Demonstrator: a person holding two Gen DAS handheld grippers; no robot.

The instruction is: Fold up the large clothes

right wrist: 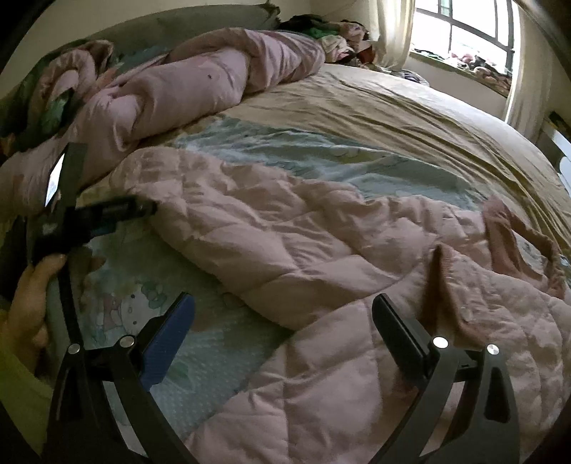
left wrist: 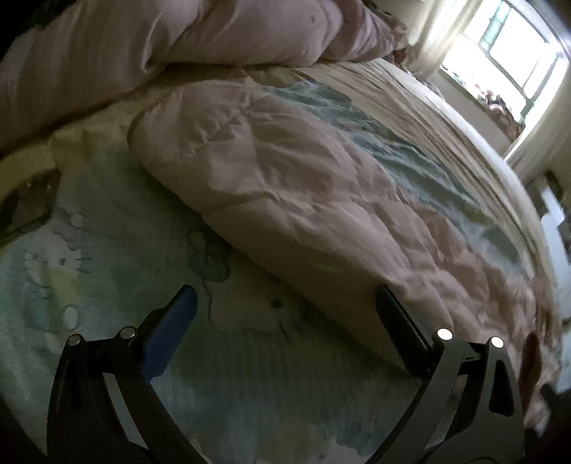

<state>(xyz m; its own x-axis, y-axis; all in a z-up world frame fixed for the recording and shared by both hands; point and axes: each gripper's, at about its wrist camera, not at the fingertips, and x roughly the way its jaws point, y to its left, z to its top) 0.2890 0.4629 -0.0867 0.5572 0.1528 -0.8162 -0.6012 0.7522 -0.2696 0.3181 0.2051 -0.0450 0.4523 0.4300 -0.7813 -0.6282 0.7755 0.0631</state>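
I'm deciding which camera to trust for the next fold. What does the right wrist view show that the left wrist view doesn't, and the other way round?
Only the right wrist view shows the person's hand gripping the left gripper, the dark ribbed cuff of the pink quilted garment, and the cluttered pile of clothes at the bed's far end.

Only the left wrist view shows the cartoon cat print on the pale green sheet.

Both show the garment, the sheet, the bunched pink duvet, the beige bedspread, the bright window, and open fingers.

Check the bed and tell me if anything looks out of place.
The pink quilted jacket lies rumpled and half folded, one ribbed cuff sticking up. A pink duvet is heaped at the head of the bed. Both grippers are open and hold nothing.
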